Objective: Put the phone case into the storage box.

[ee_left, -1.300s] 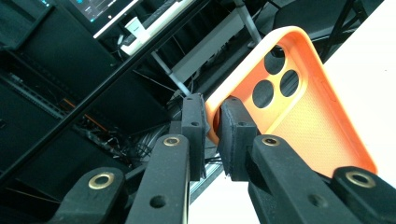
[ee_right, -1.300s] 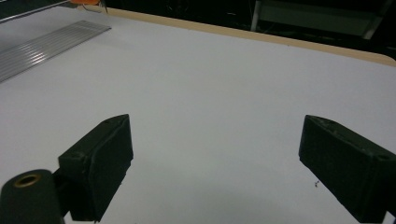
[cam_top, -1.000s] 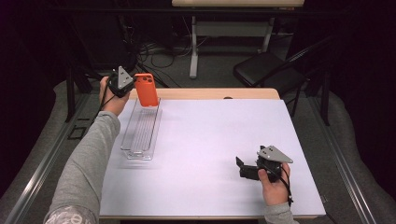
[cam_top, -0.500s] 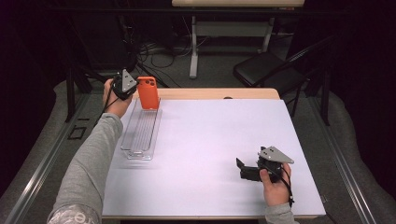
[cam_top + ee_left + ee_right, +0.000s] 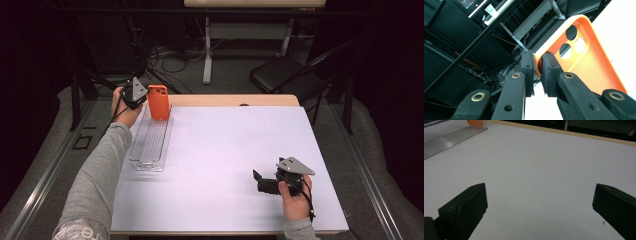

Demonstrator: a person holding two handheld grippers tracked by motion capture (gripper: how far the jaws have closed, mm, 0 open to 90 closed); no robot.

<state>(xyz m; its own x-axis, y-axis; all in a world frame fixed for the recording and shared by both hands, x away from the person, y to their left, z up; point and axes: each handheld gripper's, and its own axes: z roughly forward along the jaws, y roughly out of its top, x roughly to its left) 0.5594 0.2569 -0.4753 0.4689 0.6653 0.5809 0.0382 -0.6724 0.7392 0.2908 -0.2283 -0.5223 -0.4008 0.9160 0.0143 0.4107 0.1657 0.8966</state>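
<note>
An orange phone case (image 5: pixel 159 102) stands upright over the far end of a clear ribbed tray (image 5: pixel 151 142). My left gripper (image 5: pixel 142 97) is shut on the case's left edge. In the left gripper view the two pads pinch the rim of the case (image 5: pixel 584 62) near its camera holes, at my left gripper (image 5: pixel 537 72). Whether the case's bottom touches the tray I cannot tell. My right gripper (image 5: pixel 260 182) rests low at the near right of the table, jaws wide open with only bare white surface between them (image 5: pixel 541 202). The case's lower corner (image 5: pixel 475 122) and the tray (image 5: pixel 449 140) show far off in the right gripper view.
The white table top (image 5: pixel 235 150) has a wooden strip along its far edge (image 5: pixel 235 100). Beyond it stand a black chair (image 5: pixel 285 75), desk legs and cables on the floor. A dark metal rail (image 5: pixel 55 165) runs along the table's left side.
My left gripper has carried the orange case slightly to the right and down toward the tray's far end. The right hand has kept still.
</note>
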